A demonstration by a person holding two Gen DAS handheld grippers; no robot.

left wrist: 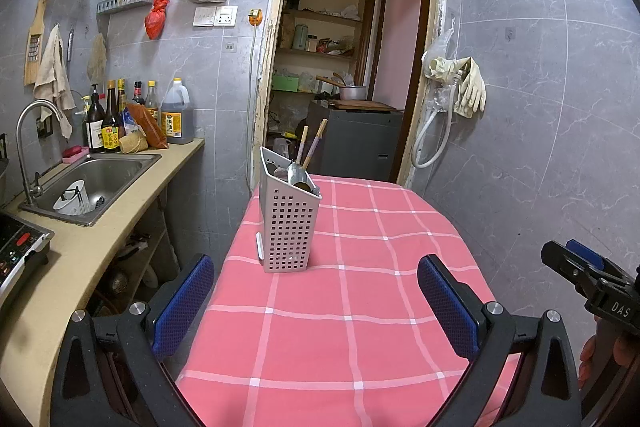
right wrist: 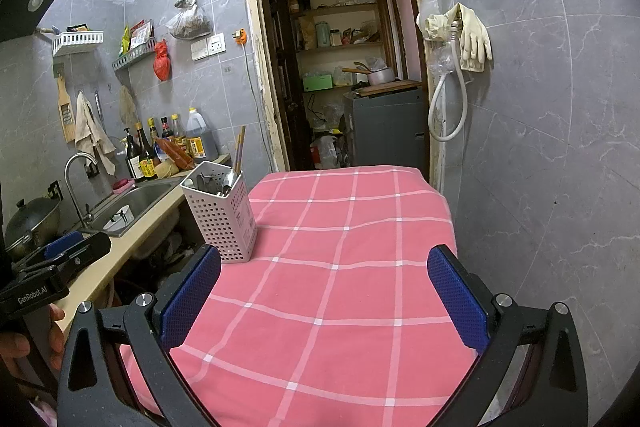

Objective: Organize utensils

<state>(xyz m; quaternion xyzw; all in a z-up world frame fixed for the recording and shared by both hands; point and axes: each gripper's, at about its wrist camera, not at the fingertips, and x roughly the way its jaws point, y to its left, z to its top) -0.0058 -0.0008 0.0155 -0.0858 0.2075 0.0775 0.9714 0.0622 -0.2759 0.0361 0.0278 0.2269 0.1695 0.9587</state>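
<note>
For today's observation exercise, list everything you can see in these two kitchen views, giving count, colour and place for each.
utensil holder: one, white perforated plastic, on the table's left part
utensils: several, metal spoons and wooden chopsticks, upright in the holder; exact count unclear
tablecloth: one, pink with white checks, covering the table
sink: one, steel, set in the beige counter, left
white cup: one, lying in the sink
bottles: several, dark and amber, behind the sink
rubber gloves: cream, count unclear, hanging on the right wall
red bag: one, hanging on the wall
wok: one, dark, far left
left gripper: black with blue pads, jaws open, nothing held
right gripper: same, jaws open, nothing held
</note>
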